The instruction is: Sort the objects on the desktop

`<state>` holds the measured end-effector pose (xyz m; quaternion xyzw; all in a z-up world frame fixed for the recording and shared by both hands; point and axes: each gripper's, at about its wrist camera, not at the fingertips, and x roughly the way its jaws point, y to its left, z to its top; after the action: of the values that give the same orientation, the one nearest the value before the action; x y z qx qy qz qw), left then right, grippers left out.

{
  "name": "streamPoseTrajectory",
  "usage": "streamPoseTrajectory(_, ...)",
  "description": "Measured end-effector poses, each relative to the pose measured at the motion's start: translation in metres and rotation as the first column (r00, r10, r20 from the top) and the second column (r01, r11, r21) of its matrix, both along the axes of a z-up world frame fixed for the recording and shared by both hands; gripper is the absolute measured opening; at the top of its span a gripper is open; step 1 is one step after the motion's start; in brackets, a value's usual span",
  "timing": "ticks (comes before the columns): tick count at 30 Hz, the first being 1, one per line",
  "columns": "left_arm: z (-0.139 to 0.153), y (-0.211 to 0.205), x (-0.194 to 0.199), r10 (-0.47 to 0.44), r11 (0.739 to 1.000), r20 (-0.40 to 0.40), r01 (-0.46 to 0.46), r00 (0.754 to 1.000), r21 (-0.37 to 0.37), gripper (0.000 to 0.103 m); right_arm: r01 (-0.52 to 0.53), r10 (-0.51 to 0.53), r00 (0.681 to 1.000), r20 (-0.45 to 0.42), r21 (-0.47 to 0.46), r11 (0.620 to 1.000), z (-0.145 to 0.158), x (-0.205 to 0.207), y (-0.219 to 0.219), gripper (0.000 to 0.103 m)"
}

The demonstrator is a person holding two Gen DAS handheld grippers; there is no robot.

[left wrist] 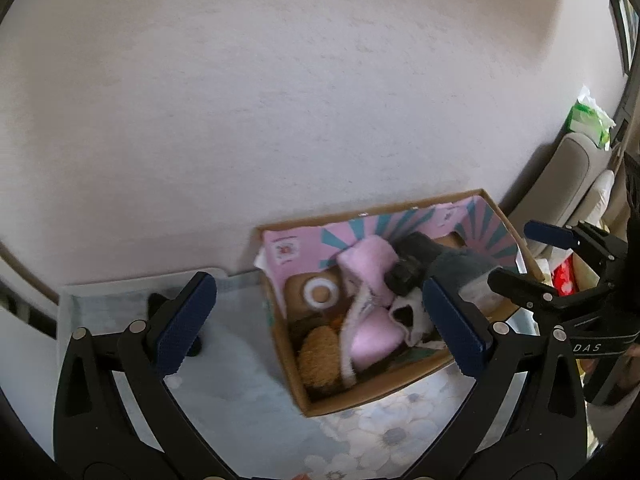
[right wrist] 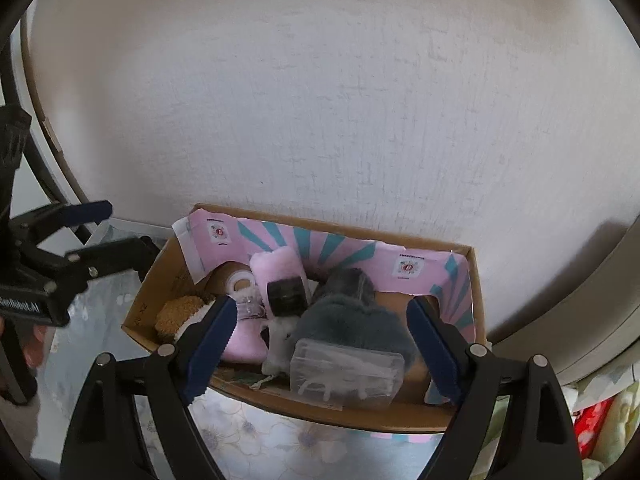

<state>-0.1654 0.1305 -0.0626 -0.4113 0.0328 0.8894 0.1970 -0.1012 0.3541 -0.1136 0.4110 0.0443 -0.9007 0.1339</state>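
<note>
Tabletop box [right wrist: 304,410]; both hand-held grippers [right wrist: 320,344] gape, empty.

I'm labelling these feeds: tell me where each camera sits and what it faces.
Left wrist: on the left gripper, open, looking down at the brown cardboard box from its left; the right gripper shows at right.
Right wrist: on the right gripper, open, above the box's near edge; the left gripper and some fingers show at left.
Shared: the box, pink fuzzy cloth, white wall.
</note>
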Motion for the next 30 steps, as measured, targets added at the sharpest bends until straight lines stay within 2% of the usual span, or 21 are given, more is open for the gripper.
streamPoseTrajectory(2, 0.006, -0.008, 0.001, 0.015, 1.000, -0.012, -0.015, 1.000, 0.003, 0.103, 0.003, -0.003, 1.000, -0.005, -0.001, 1.000, 0.003, 0.003, -0.004, 0.085)
streamPoseTrajectory(4, 0.011, -0.015, 0.002, 0.026, 1.000, -0.027, -0.026, 0.999, 0.008, 0.103, 0.006, -0.007, 1.000, -0.007, -0.017, 1.000, 0.006, 0.006, -0.007, 0.095)
streamPoseTrajectory(5, 0.014, -0.020, 0.003, 0.034, 0.999, -0.038, -0.033, 0.999, 0.009, 0.103, 0.009, -0.009, 1.000, -0.007, -0.029, 1.000, 0.007, 0.008, -0.008, 0.103)
streamPoseTrajectory(9, 0.022, -0.035, 0.008, 0.062, 0.998, -0.077, -0.064, 0.995, -0.023, 0.103, -0.009, 0.007, 1.000, -0.025, -0.083, 0.997, 0.014, 0.012, -0.014, 0.103)
streamPoseTrajectory(12, 0.034, -0.055, 0.016, 0.068, 0.996, -0.143, -0.076, 0.987, -0.055, 0.103, -0.028, 0.025, 0.999, -0.028, -0.110, 0.994, 0.024, 0.016, -0.023, 0.103)
streamPoseTrajectory(15, 0.042, -0.078, 0.017, 0.057, 0.996, -0.137, -0.066, 0.989, -0.058, 0.103, -0.044, 0.043, 0.999, -0.017, -0.060, 0.997, 0.033, 0.019, -0.036, 0.103)
streamPoseTrajectory(18, 0.041, -0.102, 0.015, 0.059, 0.997, -0.118, -0.063, 0.991, -0.032, 0.103, -0.008, 0.009, 0.995, -0.097, 0.010, 1.000, 0.044, 0.030, -0.050, 0.103)
streamPoseTrajectory(20, 0.030, -0.115, 0.007, 0.058, 0.998, -0.071, -0.060, 0.996, -0.032, 0.103, -0.004, 0.005, 0.997, -0.083, 0.014, 1.000, 0.042, 0.032, -0.056, 0.103)
streamPoseTrajectory(23, -0.004, -0.129, -0.006, 0.043, 0.997, 0.006, -0.043, 0.999, -0.063, 0.103, -0.003, 0.003, 0.999, -0.049, -0.004, 1.000, 0.033, 0.034, -0.065, 0.103)
streamPoseTrajectory(28, -0.067, -0.132, -0.022, 0.012, 0.993, 0.024, -0.009, 1.000, -0.116, 0.103, 0.010, -0.010, 0.999, -0.041, -0.001, 1.000, 0.013, 0.044, -0.080, 0.103)
streamPoseTrajectory(30, -0.099, -0.132, -0.036, 0.016, 0.990, 0.026, -0.012, 1.000, -0.142, 0.097, 0.021, -0.021, 0.999, -0.035, -0.010, 1.000, 0.001, 0.047, -0.085, 0.103)
